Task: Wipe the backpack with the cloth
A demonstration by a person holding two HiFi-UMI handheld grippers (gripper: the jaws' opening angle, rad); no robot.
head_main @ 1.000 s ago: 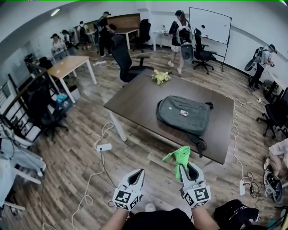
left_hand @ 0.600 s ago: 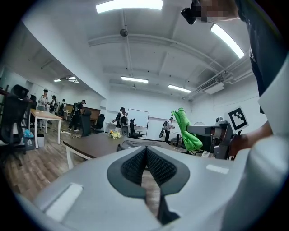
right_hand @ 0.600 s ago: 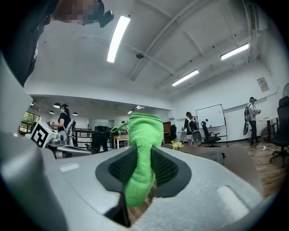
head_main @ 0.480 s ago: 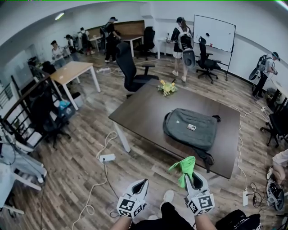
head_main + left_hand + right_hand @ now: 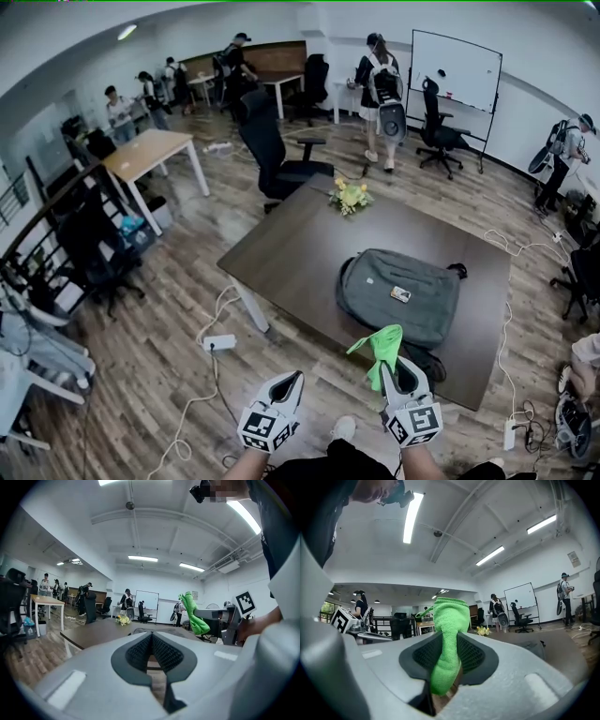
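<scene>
A grey-green backpack (image 5: 398, 292) lies flat on the dark brown table (image 5: 295, 248), near its right half. My right gripper (image 5: 392, 367) is shut on a bright green cloth (image 5: 382, 347), which sticks up from the jaws just short of the table's near edge; in the right gripper view the cloth (image 5: 449, 634) fills the jaw gap. My left gripper (image 5: 288, 382) hangs beside it over the floor, shut with nothing in it. In the left gripper view the pads (image 5: 140, 652) are pressed together and the cloth (image 5: 193, 615) shows at the right.
A small bunch of yellow flowers (image 5: 350, 196) stands at the table's far end. A black office chair (image 5: 274, 155) is behind it. A power strip (image 5: 218, 342) and white cables lie on the wooden floor. Several people stand at the back by a whiteboard (image 5: 457, 60).
The view has moved forward, bringing the table and backpack nearer. Both grippers hold the same pose, the right still gripping the cloth.
</scene>
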